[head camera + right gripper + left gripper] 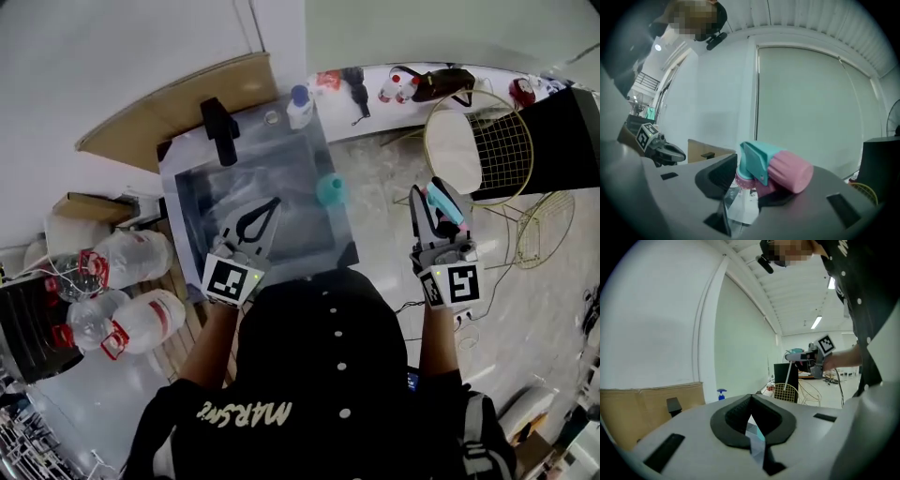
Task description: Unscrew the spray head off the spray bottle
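Note:
The spray head (776,166) is teal with a pink nozzle end and a pink collar. It lies between the jaws of my right gripper (750,180), which is shut on it. In the head view that gripper (429,208) holds the spray head (443,203) in the air, right of the table and above the floor. A teal round thing (330,190), seemingly the bottle seen from above, stands near the table's right edge. My left gripper (272,204) hovers over the table, left of it, shut with nothing held. Its jaws (751,399) meet at the tips in its own view.
The grey table (281,159) also carries a white bottle with a blue cap (300,106) and a black object (220,129) at the back. Large water jugs (131,258) lie on the left. A gold wire chair (478,145) stands on the right.

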Motion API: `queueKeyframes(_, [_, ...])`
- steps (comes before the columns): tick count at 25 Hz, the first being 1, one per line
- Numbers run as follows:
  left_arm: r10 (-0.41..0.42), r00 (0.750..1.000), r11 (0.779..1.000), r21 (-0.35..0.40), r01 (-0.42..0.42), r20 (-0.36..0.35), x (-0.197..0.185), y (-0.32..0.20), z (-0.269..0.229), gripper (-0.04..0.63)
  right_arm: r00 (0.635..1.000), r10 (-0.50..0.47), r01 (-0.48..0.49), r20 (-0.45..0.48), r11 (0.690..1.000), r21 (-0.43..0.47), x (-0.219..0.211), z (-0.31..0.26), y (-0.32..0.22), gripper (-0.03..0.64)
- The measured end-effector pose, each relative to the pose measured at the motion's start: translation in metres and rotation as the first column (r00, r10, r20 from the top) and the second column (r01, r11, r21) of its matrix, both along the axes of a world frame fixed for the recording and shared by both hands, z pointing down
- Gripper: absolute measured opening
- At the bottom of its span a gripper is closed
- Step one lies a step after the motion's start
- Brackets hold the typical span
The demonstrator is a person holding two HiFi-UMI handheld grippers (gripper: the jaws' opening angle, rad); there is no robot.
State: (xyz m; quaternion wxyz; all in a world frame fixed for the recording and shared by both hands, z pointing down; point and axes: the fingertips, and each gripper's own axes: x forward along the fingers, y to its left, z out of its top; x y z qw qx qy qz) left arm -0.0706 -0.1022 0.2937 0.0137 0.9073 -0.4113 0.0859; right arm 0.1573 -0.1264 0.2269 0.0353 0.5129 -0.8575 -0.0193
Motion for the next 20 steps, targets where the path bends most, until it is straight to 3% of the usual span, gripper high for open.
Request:
queueKeyframes(3, [-0.064,0.998,0.998,-0.024,0.064,-0.005,-0.016,0.001,-0.014,0.025,0.999,0.035,-0.035,0.005,0.999,-0.002,0.007,0.001,0.011,0.161])
queueKeyframes(6, [-0.093,0.995,0.996,0.011,0.093,-0.022,-0.023,0.001,-0.031,0.025,0.998,0.065,-0.065,0.007,0.998,0.013,0.016,0.000,0.018,0.161])
queueKeyframes(9, [-0.131,0.991,0.991,0.014,0.131,0.011,-0.035,0.005,-0.029,0.025,0.996,0.090,-0.090,0.017,0.996,0.023,0.024,-0.002,0.024,0.161])
queueKeyframes(13, [-0.193,0.981,0.981,0.024,0.193,-0.017,-0.044,0.011,-0.041,0.025,0.993,0.116,-0.117,0.024,0.993,0.025,0.029,-0.009,0.035,0.161])
queueKeyframes(20, [-0.189,0.982,0.980,0.066,0.189,-0.012,-0.040,0.012,-0.051,0.026,0.990,0.137,-0.137,0.016,0.989,0.046,0.028,-0.014,0.040,0.161])
